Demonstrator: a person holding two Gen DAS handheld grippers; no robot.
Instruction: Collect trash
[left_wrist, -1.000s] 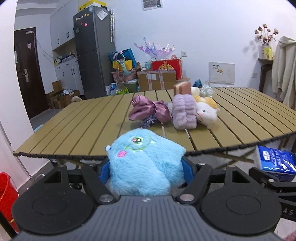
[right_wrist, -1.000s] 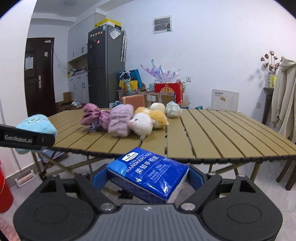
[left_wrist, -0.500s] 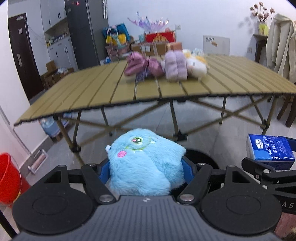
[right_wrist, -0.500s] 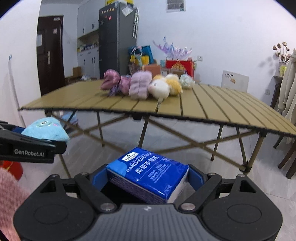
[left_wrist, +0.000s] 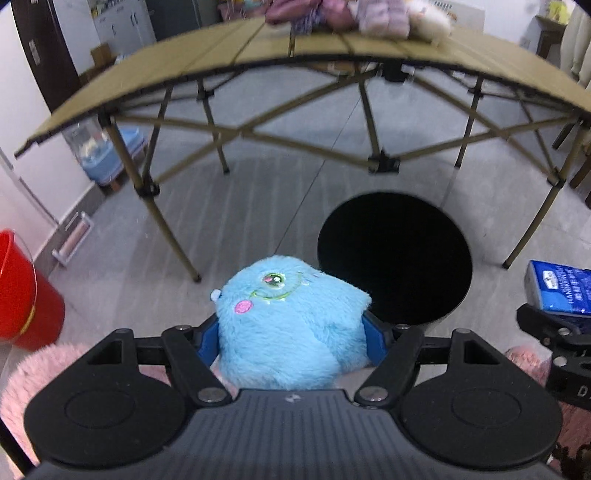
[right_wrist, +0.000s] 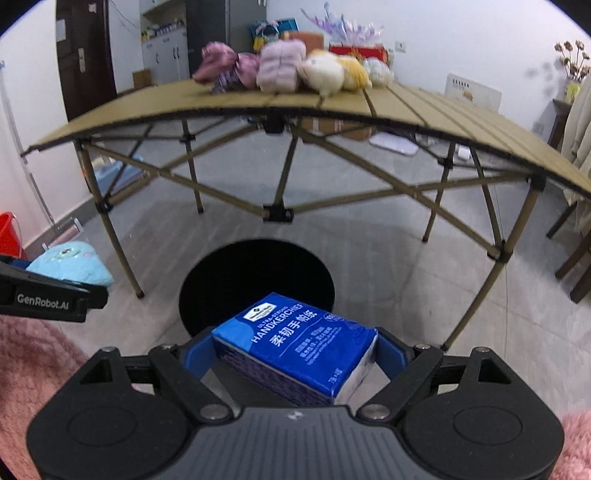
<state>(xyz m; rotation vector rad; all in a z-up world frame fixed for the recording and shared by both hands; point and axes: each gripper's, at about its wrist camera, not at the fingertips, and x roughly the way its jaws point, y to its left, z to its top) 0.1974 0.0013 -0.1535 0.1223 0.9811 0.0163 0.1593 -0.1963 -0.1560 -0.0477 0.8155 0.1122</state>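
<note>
Blue plush toy (left_wrist: 291, 325) stays clamped in the left claw (left_wrist: 291, 332), tissue pack (right_wrist: 295, 343) in the right claw (right_wrist: 295, 350); both have dropped from the desk (right_wrist: 424, 107) toward the black bin (right_wrist: 255, 280), ready for release.

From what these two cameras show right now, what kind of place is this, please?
Most likely a lived-in home, perhaps a combined kitchen and living room. A tall dark fridge stands by white cabinets, a folding slatted table carries soft toys, and gift bags and cardboard boxes are piled against the far wall.
</note>
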